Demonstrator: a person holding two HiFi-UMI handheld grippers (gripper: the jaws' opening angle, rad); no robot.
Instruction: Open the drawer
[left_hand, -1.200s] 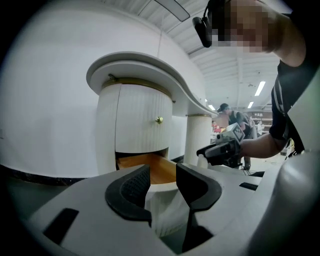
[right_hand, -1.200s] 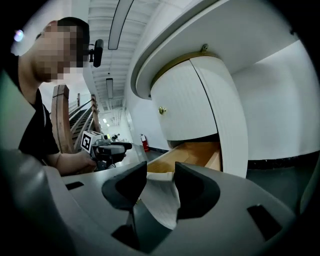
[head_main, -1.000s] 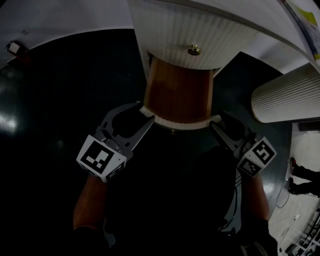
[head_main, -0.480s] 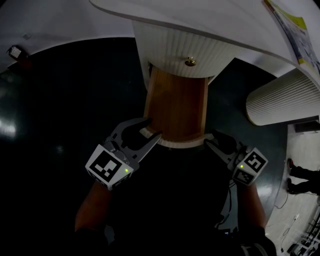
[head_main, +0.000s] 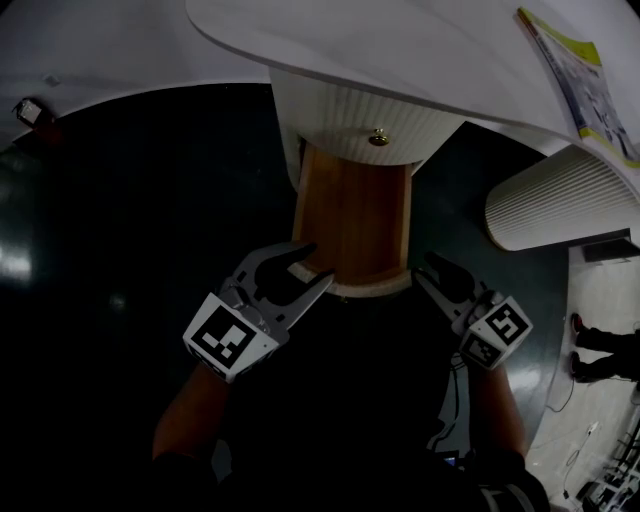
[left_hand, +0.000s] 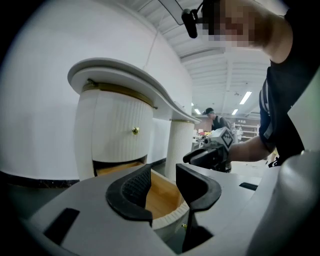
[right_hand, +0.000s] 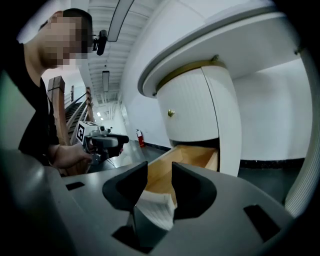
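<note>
A white ribbed cabinet (head_main: 350, 105) holds a lower drawer (head_main: 350, 215) that stands pulled out, its wooden inside bare. The upper drawer, with a brass knob (head_main: 378, 137), is closed. My left gripper (head_main: 320, 264) is at the left corner of the drawer's curved front (head_main: 370, 288), open, one jaw over the wood and one outside the front. In the left gripper view the left gripper (left_hand: 162, 182) straddles the rim (left_hand: 170, 216). My right gripper (head_main: 428, 268) is at the right corner. The right gripper view shows the right gripper (right_hand: 160, 180) closed on the ribbed front (right_hand: 157, 212).
A white curved tabletop (head_main: 400, 50) overhangs the cabinet and carries a yellow-green booklet (head_main: 580, 80) at its right. A ribbed white column (head_main: 560, 205) stands to the right. Dark glossy floor (head_main: 120, 200) surrounds the cabinet. Someone's shoes (head_main: 600, 350) show at far right.
My left gripper has moved right, from beside the drawer's left corner onto it. The right gripper has stayed at the right corner. The view has shifted, so the cabinet sits lower in frame.
</note>
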